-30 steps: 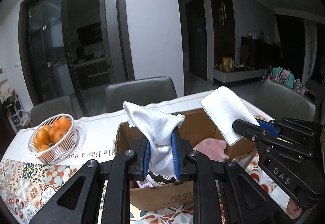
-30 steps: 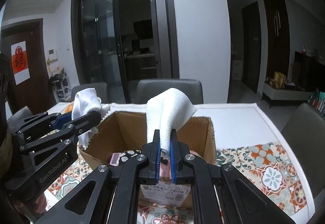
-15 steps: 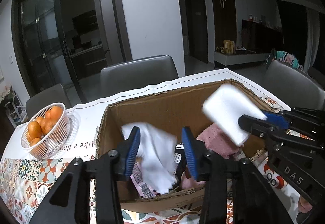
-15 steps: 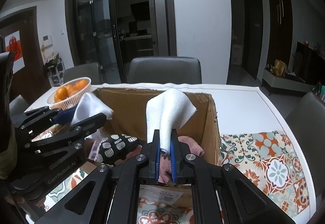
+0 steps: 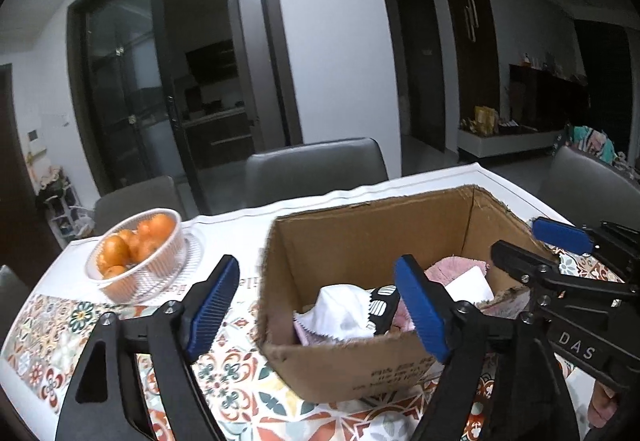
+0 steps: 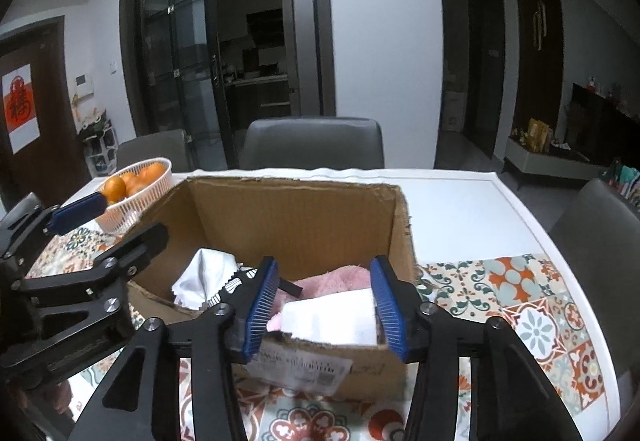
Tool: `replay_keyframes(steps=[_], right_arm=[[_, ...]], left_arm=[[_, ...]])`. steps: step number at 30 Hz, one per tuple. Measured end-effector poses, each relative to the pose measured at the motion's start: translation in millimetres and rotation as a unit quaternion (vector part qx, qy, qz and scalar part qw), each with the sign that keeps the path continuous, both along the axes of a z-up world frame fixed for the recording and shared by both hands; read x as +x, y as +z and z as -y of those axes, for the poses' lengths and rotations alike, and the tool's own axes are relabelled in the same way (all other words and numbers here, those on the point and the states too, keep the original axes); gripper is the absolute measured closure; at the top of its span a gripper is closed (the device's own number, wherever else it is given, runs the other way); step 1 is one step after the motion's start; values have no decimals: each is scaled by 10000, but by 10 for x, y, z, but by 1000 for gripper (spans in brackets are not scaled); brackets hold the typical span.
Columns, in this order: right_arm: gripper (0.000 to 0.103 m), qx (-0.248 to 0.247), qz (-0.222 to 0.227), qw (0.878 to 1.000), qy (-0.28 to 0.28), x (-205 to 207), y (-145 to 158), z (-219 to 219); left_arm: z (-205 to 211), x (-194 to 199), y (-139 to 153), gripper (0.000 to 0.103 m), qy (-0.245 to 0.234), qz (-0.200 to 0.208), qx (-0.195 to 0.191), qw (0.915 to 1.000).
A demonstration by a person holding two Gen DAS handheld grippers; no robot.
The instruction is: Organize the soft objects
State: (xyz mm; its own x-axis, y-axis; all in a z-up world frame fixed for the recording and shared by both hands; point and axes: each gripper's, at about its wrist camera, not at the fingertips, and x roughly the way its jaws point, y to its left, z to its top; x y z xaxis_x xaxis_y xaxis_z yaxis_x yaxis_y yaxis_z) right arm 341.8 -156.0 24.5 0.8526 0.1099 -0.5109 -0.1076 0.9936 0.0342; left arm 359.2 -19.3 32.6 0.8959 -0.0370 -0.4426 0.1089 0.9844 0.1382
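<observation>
An open cardboard box point(image 5: 360, 241) point(image 6: 296, 209) stands on the table. Inside lie a thin white cloth point(image 5: 340, 315) point(image 6: 204, 279), a white towel point(image 5: 470, 283) point(image 6: 332, 317), a pink fluffy cloth point(image 5: 452, 267) point(image 6: 332, 279) and a black-and-white patterned item point(image 5: 380, 303) point(image 6: 236, 281). My left gripper point(image 5: 316, 305) is open and empty at the box's near left edge. My right gripper point(image 6: 326, 305) is open and empty just above the white towel at the box's near right.
A white basket of oranges point(image 5: 136, 249) point(image 6: 132, 181) stands left of the box on a patterned tablecloth point(image 5: 60, 337) point(image 6: 520, 305). Grey chairs point(image 5: 316, 169) point(image 6: 312, 143) stand around the table.
Both grippers opened and let go of their cloths. The thin white cloth and the white towel dropped into the box. Both grippers pulled back toward the box's near edge.
</observation>
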Motion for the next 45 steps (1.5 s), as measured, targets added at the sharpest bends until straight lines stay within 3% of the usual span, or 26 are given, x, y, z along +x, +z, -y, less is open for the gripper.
replay_keyframes(steps=[8,18,33,45], right_arm=[[35,-83,363,9990,-255,-442,240,8],[23,-85,749,9959,-509,-1130,496,-15],[18,-165,1005,9936,-491,-2073,676,-127],[17,-96,1028,9933,-511,-2519,628,-81]], left_arm=[[-132,-452,178,7,301,280,-139,9991],[-177,-1128,407,0,577,767,-27,9954],[-286,-2091,525,0,747,861,-182,9933],[-245,-2483,420,0,724,713,-257,9945]])
